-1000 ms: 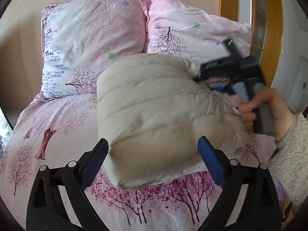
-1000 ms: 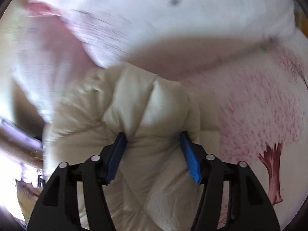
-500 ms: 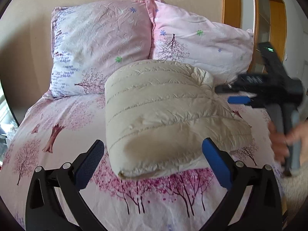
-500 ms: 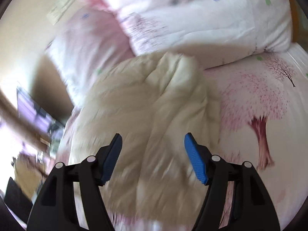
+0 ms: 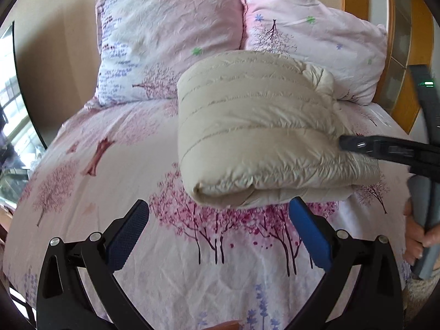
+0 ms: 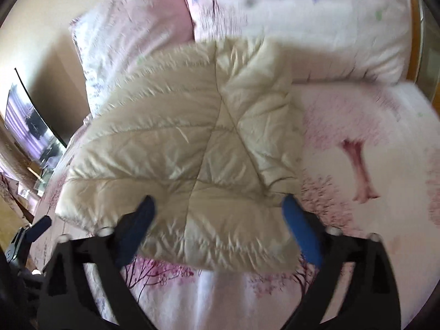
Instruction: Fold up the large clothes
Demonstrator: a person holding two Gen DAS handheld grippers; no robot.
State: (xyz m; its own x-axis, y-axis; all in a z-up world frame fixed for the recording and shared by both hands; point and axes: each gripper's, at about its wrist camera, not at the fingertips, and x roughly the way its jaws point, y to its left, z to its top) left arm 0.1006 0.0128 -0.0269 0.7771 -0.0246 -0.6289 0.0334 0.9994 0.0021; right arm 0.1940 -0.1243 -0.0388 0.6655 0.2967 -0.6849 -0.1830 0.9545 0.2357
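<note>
- No box, basket or other container shows in either view; the folded beige down jacket (image 5: 264, 134) lies straight on the pink tree-print bedsheet (image 5: 115, 165), in the middle of the left wrist frame, just below the two pillows: the left pillow (image 5: 165, 35) and the right pillow (image 5: 316, 41)
- The jacket is a thick folded bundle; in the left wrist view its long axis runs from centre-left toward the right edge, its rolled fold edge facing the lower centre of the frame, its quilted seams running along the length; its bunched far corner sits just before the right pillow
- The left gripper (image 5: 217, 231) is spread wide at the bottom of the frame, nothing between its blue pads, apart from the jacket's near edge
- The right gripper (image 6: 220, 217) has its jaws opening; in its own blurred view the jacket's near edge lies between the pads, and I cannot tell whether either pad touches the cloth
- A hand (image 5: 418, 236) holds the right gripper's handle at the right edge of the left wrist view
</note>
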